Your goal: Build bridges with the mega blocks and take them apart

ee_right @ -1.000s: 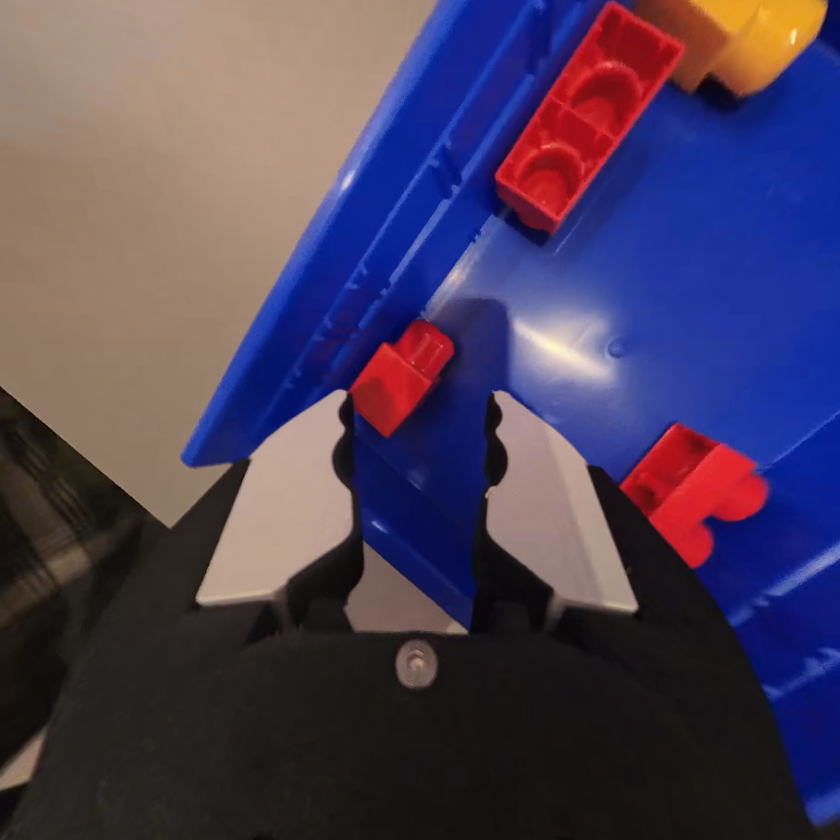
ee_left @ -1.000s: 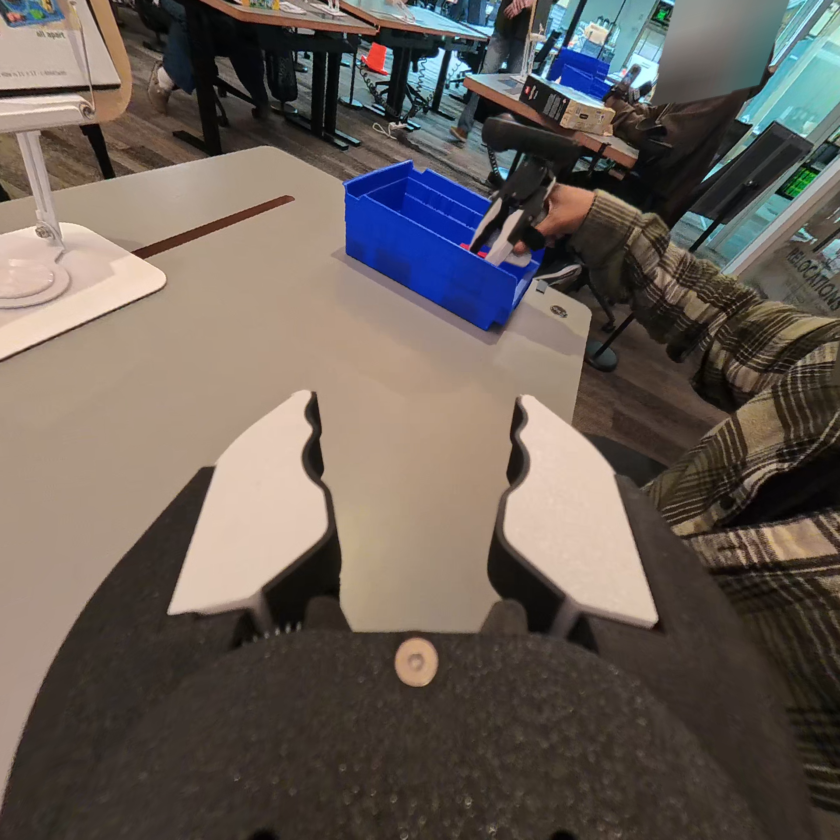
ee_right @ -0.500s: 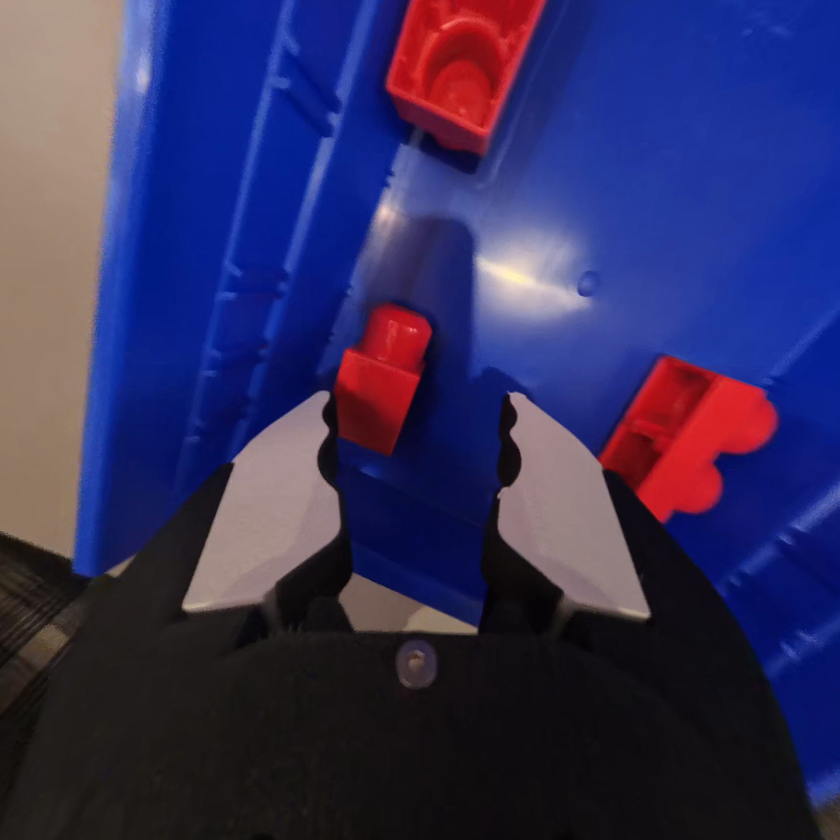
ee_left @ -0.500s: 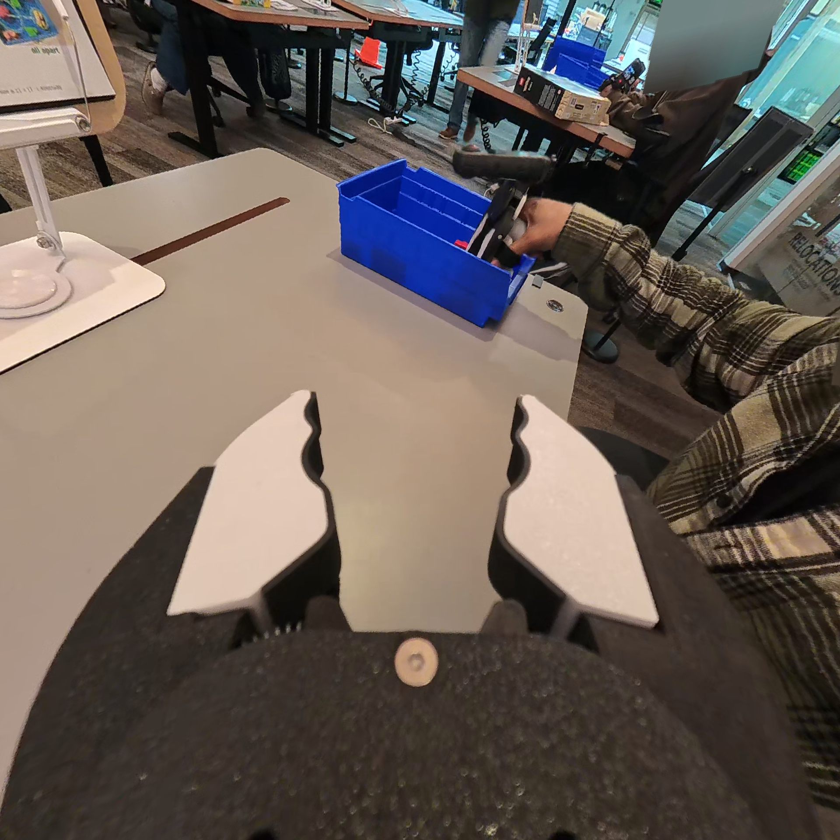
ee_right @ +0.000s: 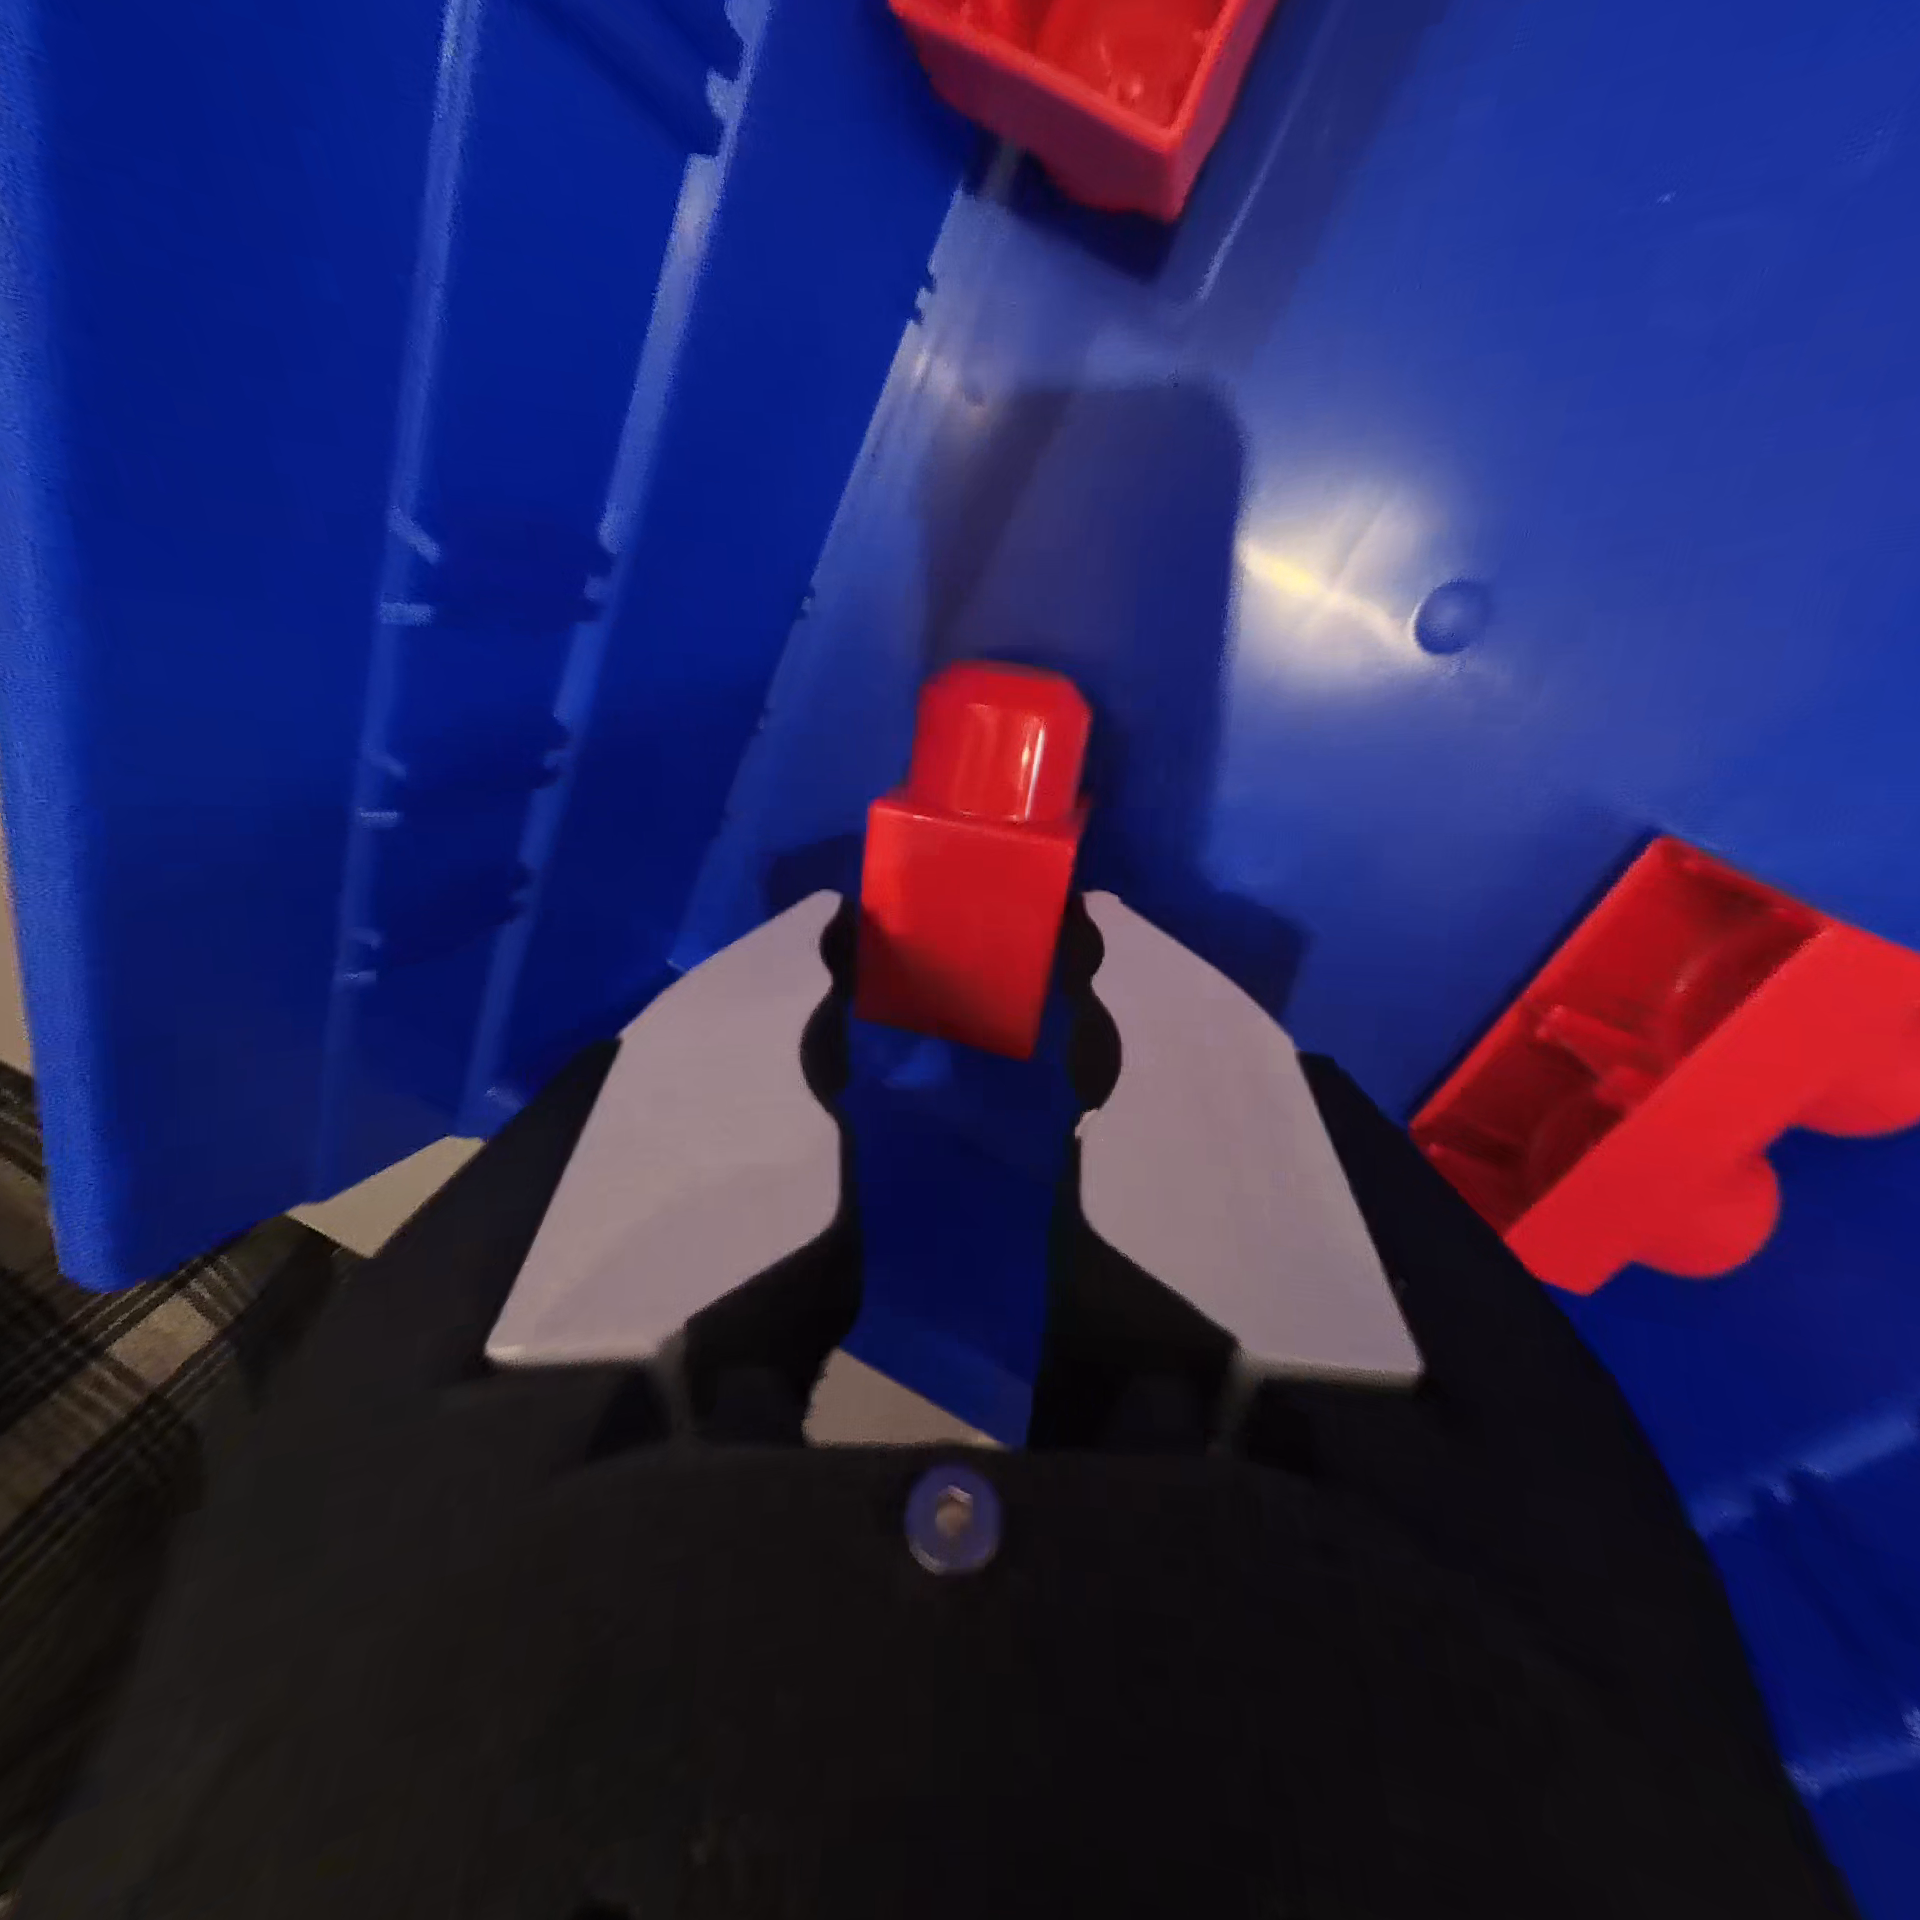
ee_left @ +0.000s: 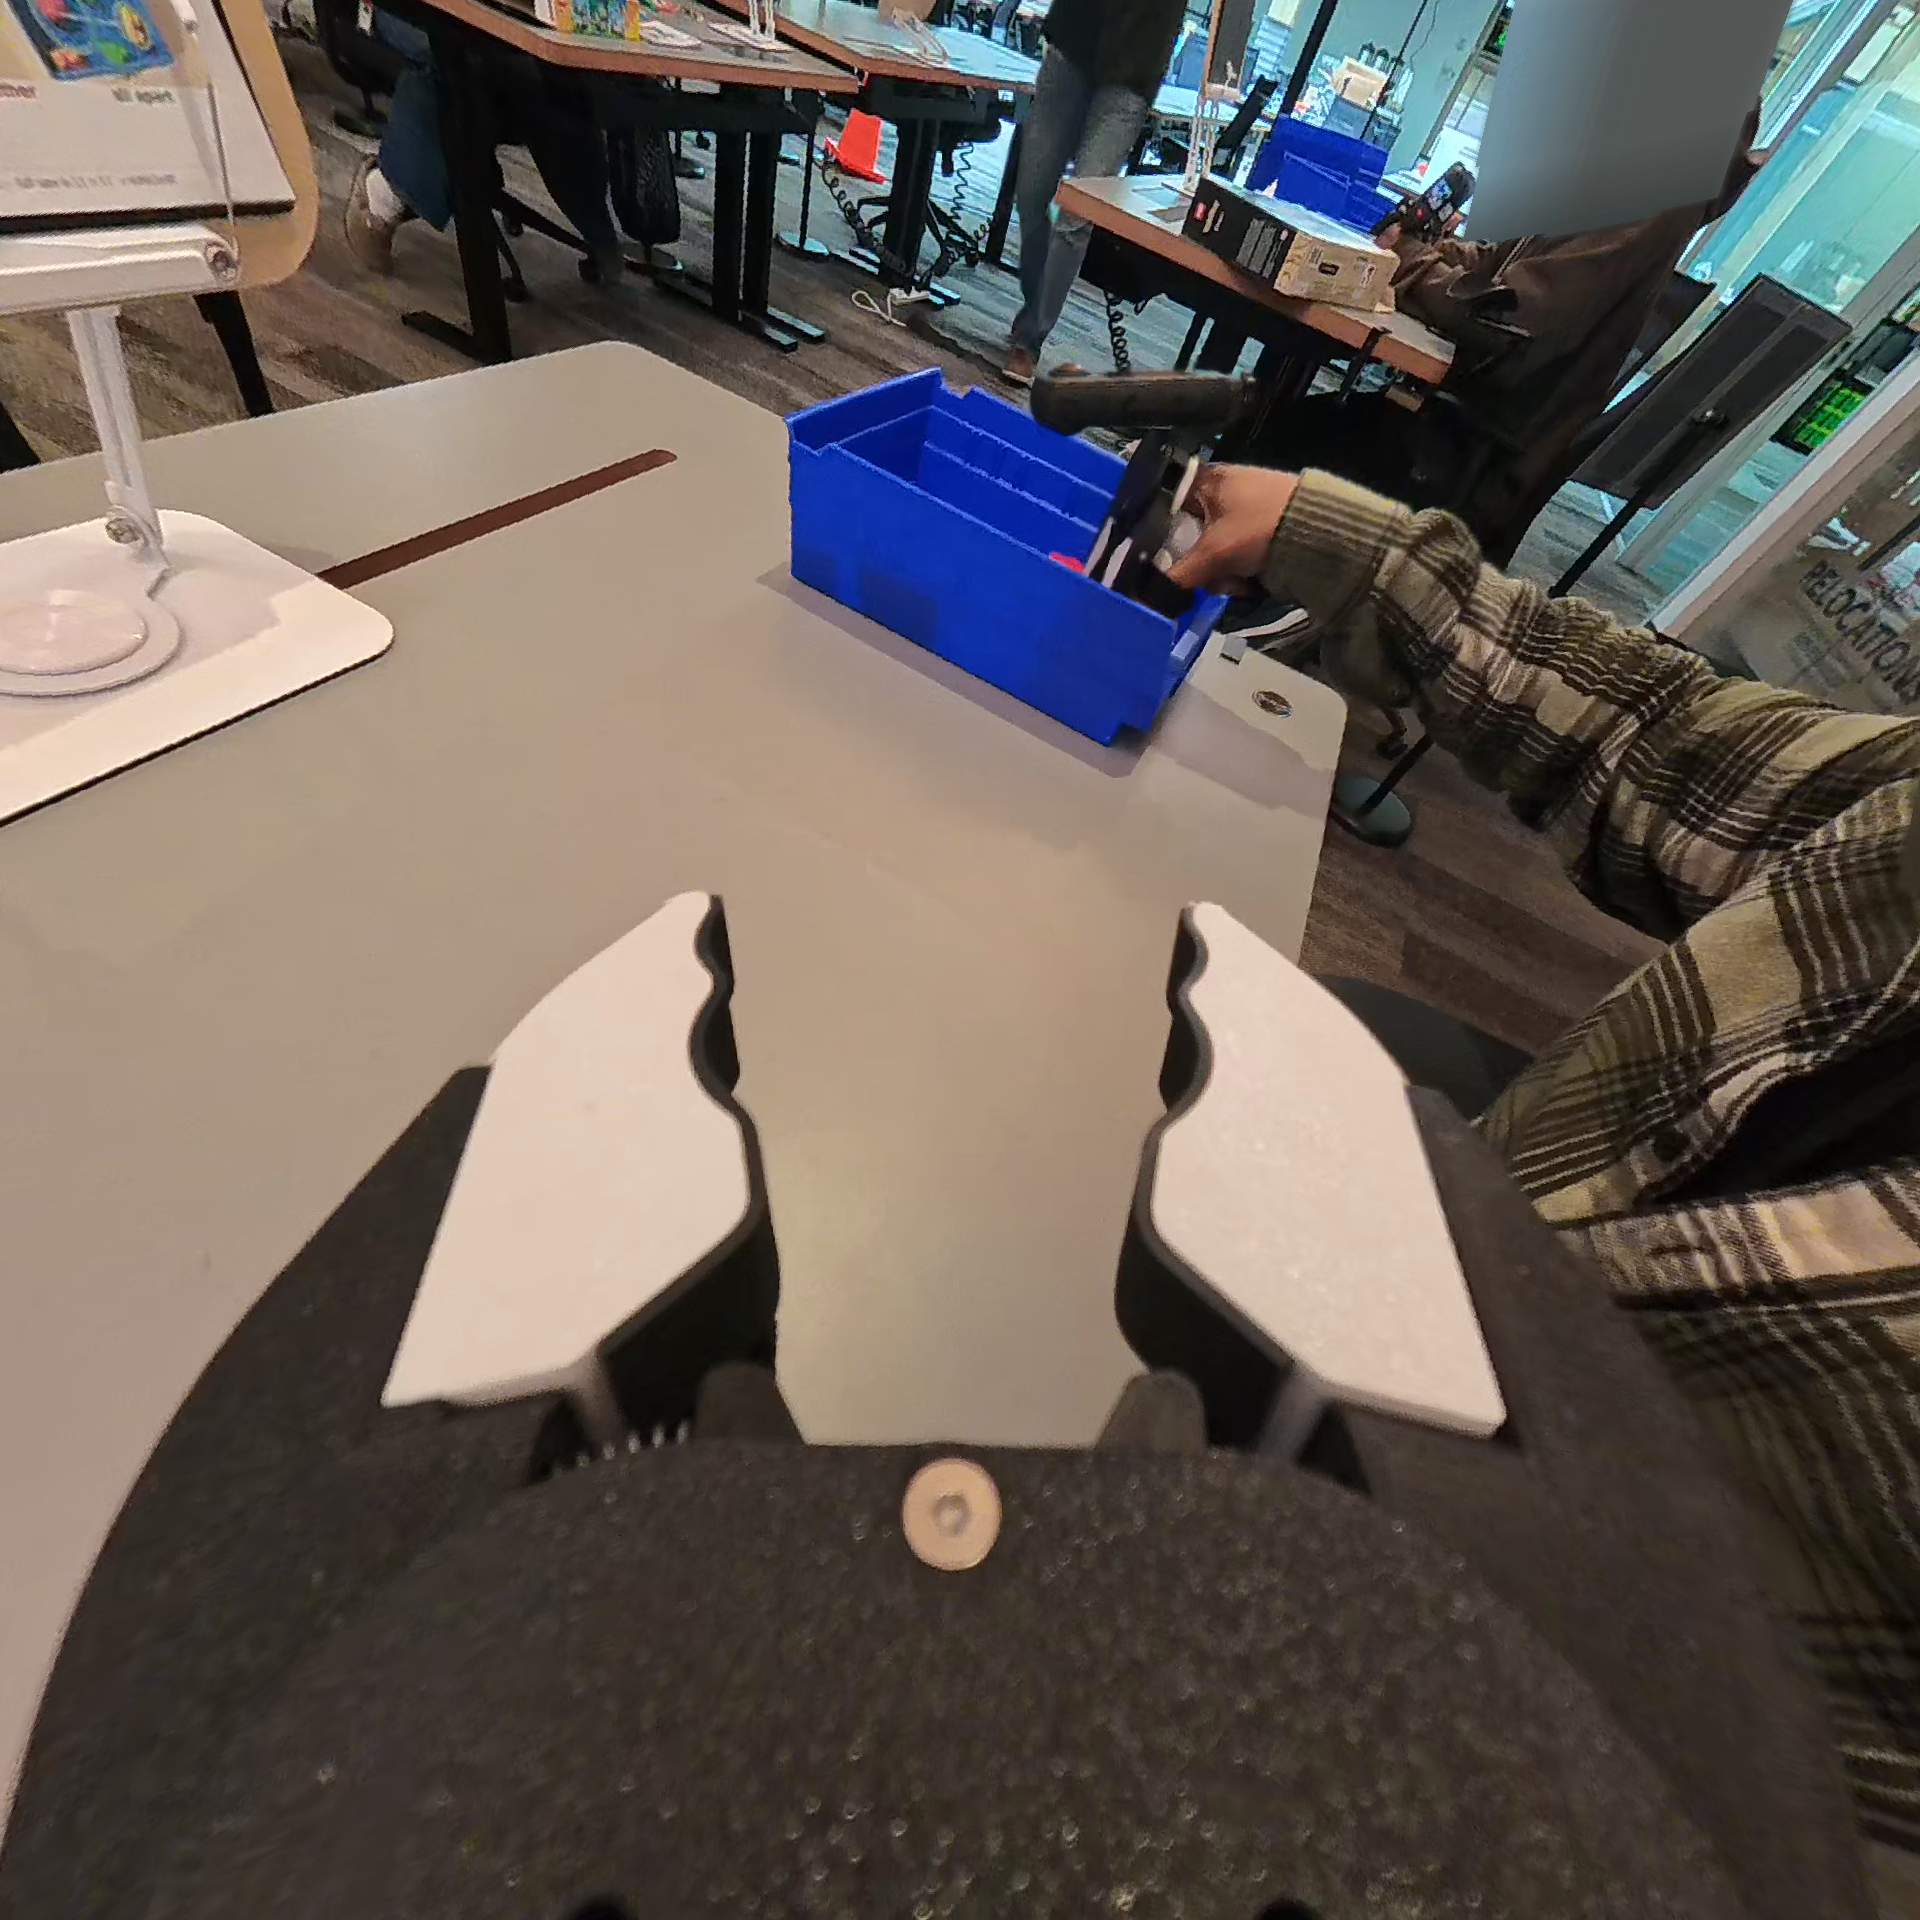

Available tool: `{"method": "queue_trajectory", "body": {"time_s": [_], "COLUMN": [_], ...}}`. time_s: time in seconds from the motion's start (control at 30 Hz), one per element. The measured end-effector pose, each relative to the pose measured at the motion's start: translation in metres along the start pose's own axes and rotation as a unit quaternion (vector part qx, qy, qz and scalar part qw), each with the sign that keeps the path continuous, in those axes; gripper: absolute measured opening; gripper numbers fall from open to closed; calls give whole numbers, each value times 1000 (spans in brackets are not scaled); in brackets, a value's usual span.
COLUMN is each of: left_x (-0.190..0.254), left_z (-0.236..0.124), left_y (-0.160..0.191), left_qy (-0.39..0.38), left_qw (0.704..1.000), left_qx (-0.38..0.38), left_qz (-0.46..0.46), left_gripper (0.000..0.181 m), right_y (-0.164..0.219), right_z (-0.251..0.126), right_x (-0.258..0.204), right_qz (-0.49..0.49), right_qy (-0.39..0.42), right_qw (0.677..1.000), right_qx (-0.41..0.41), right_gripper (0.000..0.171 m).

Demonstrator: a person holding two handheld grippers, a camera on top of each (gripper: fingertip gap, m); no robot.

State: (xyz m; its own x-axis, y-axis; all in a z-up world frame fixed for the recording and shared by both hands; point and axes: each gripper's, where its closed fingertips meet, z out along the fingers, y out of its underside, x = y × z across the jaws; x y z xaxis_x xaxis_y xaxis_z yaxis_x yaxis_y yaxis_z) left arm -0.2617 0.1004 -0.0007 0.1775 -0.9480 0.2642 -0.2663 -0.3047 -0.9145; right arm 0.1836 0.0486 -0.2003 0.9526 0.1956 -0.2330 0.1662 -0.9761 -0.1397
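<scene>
The right gripper (ee_right: 956,966) reaches down into the bin (ee_right: 1558,468), its two fingers closed against the sides of a small red block (ee_right: 956,925). The block has one stud, which points to 12 o'clock, away from the gripper, and its body sits between the fingertips over the bin floor. Whether it is lifted off the floor cannot be told. At 3 o'clock from it a bigger red block (ee_right: 1662,1060) lies on its side with the hollow underside showing. At 12 o'clock, at the top edge of the right wrist view, another red block (ee_right: 1081,94) lies hollow side up. The bin's ribbed wall runs along the 9 to 11 o'clock side, and past it a strip of tabletop (ee_right: 12,935) and plaid cloth show.

The left gripper (ee_left: 951,997) hovers over the bare grey tabletop (ee_left: 520,831) with its fingers spread wide and nothing between them. At 12 o'clock from it, well apart, the blue bin (ee_left: 966,592) stands near the far right corner of the tabletop. The right gripper (ee_left: 1127,540) dips into the bin's right end, held by a hand (ee_left: 1221,525) in a plaid sleeve (ee_left: 1558,707). At 10 o'clock a white stand base (ee_left: 187,634) rests on the tabletop. Beyond are other desks and people.
</scene>
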Motion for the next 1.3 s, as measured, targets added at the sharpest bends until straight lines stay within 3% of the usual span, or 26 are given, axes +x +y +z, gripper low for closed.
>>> {"method": "queue_trajectory", "body": {"time_s": [0.17,0.33,0.4,0.5,0.67,0.83,1.0,1.3], "left_x": [-5,-12,-15,-18,-11,4,3,3], "left_z": [1,9,15,31,73,101,105,103], "left_y": [6,7,3,-7,-19,-20,-18,-15], "left_qy": [0,16,29,59,126,173,185,198], "left_qw": [1000,999,997,993,984,976,972,968], "left_qx": [12,45,64,96,117,121,129,138], "left_qz": [-12,-23,-26,-33,-43,-45,-61,-66], "left_gripper": [79,75,73,70,68,67,66,58], "right_y": [-7,-23,-37,-65,-98,-114,-124,-131], "right_z": [-19,-85,-116,-140,-120,-82,-61,-54], "right_x": [6,-6,-26,-87,-203,-281,-322,-355], "right_qz": [-40,-78,-118,-201,-332,-394,-415,-431], "right_qy": [38,95,106,60,-48,-137,-191,-233], "right_qw": [998,990,982,963,917,880,862,844], "right_qx": [21,69,105,168,217,224,218,219], "right_gripper": [36,36,35,35,35,35,35,35]}}
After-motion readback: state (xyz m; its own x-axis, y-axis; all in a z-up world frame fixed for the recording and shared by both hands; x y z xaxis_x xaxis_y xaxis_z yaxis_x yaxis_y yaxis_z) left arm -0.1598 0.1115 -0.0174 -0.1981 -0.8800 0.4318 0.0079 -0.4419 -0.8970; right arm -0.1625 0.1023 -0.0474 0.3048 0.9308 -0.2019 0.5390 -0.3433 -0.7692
